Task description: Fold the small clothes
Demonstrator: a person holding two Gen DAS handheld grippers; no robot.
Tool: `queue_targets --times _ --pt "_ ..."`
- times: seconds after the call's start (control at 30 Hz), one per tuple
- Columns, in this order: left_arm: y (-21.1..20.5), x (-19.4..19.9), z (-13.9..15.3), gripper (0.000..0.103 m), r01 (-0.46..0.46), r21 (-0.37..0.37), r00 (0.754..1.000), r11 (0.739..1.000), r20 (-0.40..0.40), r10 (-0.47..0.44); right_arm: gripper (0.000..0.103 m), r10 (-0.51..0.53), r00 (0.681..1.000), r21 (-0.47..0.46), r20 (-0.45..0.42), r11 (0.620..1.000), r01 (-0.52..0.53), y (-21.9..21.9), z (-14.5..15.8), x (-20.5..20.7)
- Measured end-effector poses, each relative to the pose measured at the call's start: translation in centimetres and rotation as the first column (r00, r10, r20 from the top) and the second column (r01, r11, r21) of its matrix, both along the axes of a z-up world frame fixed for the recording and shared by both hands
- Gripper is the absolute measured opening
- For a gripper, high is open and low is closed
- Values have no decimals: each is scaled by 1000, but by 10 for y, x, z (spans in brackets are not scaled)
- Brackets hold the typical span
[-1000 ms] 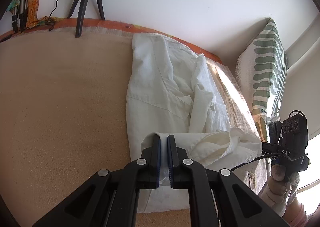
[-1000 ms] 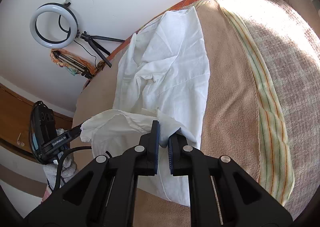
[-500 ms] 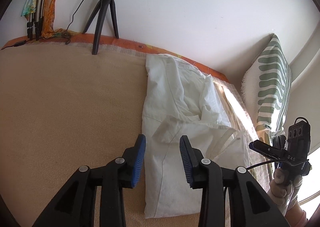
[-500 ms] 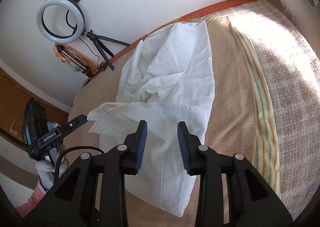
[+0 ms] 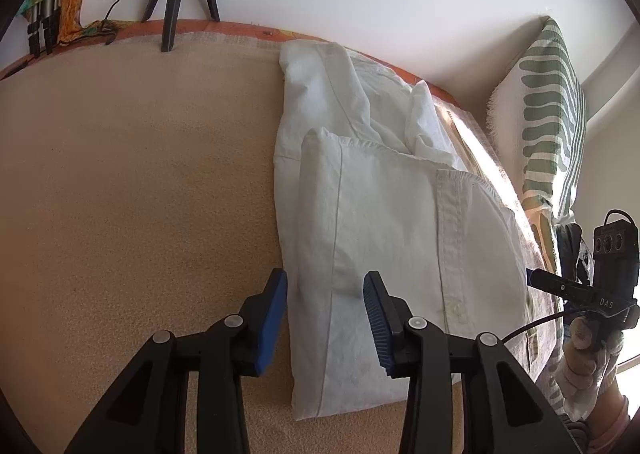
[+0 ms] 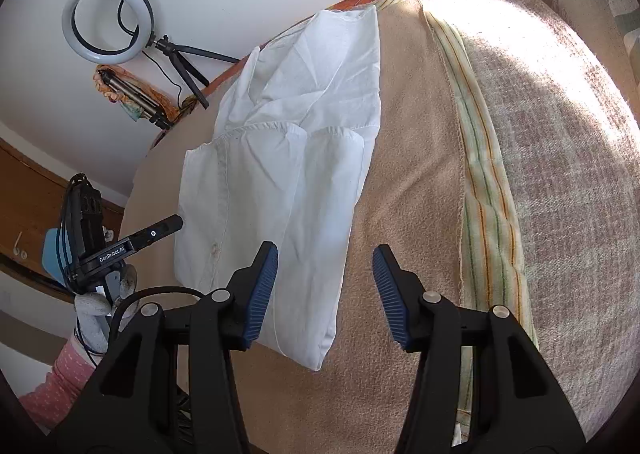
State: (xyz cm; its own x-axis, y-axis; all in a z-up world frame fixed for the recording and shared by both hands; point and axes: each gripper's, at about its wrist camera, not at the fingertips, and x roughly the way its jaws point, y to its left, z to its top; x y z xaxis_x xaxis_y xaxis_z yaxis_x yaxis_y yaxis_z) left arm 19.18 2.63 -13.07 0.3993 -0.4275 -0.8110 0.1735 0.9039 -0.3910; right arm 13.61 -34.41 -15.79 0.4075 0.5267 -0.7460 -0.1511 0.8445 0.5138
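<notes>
A white garment [image 5: 380, 222] lies on the tan bed cover [image 5: 140, 194], its near half folded over the far half. It also shows in the right wrist view [image 6: 280, 182]. My left gripper [image 5: 326, 318] is open and empty, just above the garment's near left edge. My right gripper [image 6: 324, 286] is open and empty over the garment's near right corner. The right gripper shows at the right edge of the left wrist view [image 5: 560, 286]. The left gripper shows at the left of the right wrist view [image 6: 160, 228].
A green-striped pillow [image 5: 548, 114] stands at the right by the wall. A ring light on a tripod [image 6: 108, 26] stands at the far edge, with a folded tripod [image 6: 132, 94] beside it. A striped woven blanket [image 6: 540, 134] covers the right side.
Both grippers were shut on the garment's hem, carried it over and laid it down. They opened, let go and drew back toward me. The folded half now lies flat.
</notes>
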Motion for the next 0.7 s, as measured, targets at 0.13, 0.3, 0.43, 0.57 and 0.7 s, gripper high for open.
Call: queue_targets --times 0.13,0.3,0.43,0.57,0.7 --pt "-7 -3 3 12 28 20 999 999 25 -29 35 42 999 -13 28 999 -42 16 1 9" --pt "1 -10 8 1 23 -9 1000 1000 20 -23 9 90 994 -20 63 996 -89 30 4 14" --pt "4 -18 12 0 27 11 998 1000 48 -28 9 121 984 -48 130 992 -115 32 14 8" --pt "-6 -11 -2 1 49 72 998 996 43 -52 9 93 994 -29 48 995 -92 25 -11 20" --pt "-9 -13 2 2 64 94 995 994 65 -70 26 64 997 -43 42 997 -62 17 -8 22"
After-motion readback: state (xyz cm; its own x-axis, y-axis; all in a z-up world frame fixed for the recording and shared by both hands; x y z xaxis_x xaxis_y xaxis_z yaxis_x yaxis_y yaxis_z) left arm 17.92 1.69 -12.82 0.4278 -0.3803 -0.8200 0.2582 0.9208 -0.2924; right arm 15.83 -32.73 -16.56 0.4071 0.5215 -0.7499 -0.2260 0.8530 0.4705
